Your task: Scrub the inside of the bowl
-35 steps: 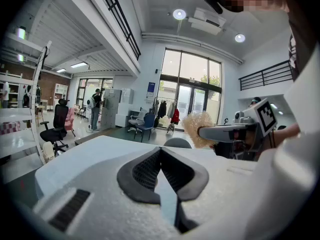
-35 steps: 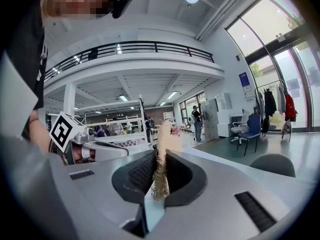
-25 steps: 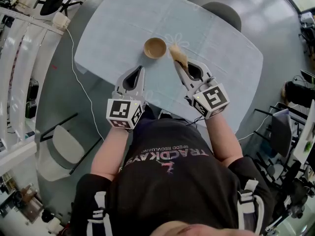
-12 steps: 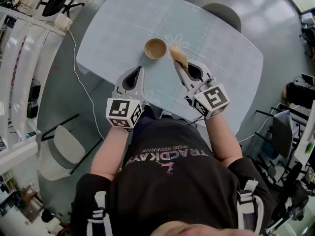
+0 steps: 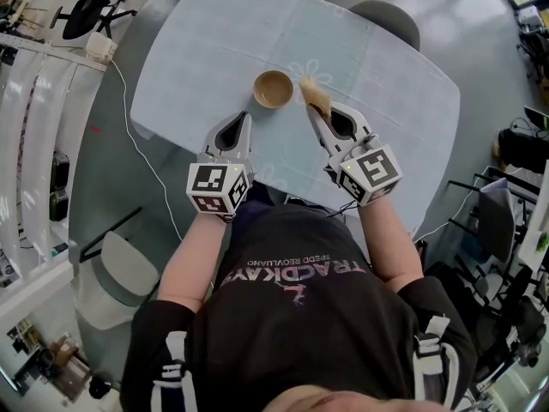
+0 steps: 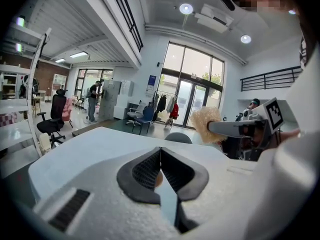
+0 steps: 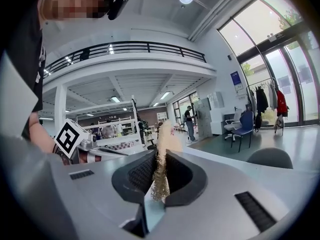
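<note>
- The tan bowl (image 5: 273, 88) stands on the blue tablecloth (image 5: 214, 41), at 1 o'clock from the left gripper (image 5: 247, 120), whose jaws are pressed together on nothing.
- The right gripper (image 5: 312, 114) pinches a fibrous scrub pad (image 5: 312, 95), just beside the bowl at its 3 o'clock.
- Best open the left gripper to brace the rim, then sweep the pad inside.
- There is bare cloth all round, and the table edge lies well apart.

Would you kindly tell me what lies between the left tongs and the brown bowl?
Only bare pale blue tablecloth, seen in the head view, separates the shut left tongs from the round brown bowl.
</note>
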Available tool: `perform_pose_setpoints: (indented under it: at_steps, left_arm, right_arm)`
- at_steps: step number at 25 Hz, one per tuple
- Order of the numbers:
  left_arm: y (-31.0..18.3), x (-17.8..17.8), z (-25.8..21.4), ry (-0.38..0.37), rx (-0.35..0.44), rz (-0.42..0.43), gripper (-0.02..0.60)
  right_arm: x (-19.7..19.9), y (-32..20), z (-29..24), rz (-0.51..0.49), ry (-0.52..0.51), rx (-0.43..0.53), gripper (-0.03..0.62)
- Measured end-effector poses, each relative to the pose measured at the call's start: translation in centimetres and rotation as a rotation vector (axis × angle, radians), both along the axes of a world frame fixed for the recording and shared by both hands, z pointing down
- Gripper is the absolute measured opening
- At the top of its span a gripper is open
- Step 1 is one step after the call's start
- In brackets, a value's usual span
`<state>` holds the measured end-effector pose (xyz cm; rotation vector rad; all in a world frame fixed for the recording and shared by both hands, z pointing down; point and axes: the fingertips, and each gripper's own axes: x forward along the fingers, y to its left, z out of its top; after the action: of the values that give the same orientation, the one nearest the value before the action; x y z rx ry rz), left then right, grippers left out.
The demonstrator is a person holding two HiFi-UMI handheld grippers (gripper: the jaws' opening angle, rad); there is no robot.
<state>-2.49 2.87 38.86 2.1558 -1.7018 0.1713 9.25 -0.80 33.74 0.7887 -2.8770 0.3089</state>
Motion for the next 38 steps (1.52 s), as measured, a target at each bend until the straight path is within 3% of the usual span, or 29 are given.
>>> perform_pose_setpoints:
  at_steps: [16,23,29,32,38]
  left_arm:
    - [-7.5,-3.6,13.4,0.138,-0.318,0.131,0.018]
    - [-10.4,-3.6,17.5,0.159,-0.404,0.180,0.018]
    - [-11.8,-2.7,19.9,0.175,-0.457,0.227,0.021]
    - [-12.3,-2.2,20.8,0.182,-0.485,0.248,0.105]
    - [-13.2,-2.2,22.1,0.174,-0.517,0.257,0.099]
  right_arm:
    - [-5.1,-5.4,9.2,0.114,0.178,-0.157,0.032]
    - [-6.2,-7.2,12.2,0.146,0.226,-0.212,0.032]
    - [-6.7,-7.7,14.9,0.123,0.347,-0.220,0.032]
    - [-7.0,-8.1,15.6,0.119,0.366,-0.231,0.032]
    - [-7.8,-8.8,16.8,0.111,0.387,-0.253,0.032]
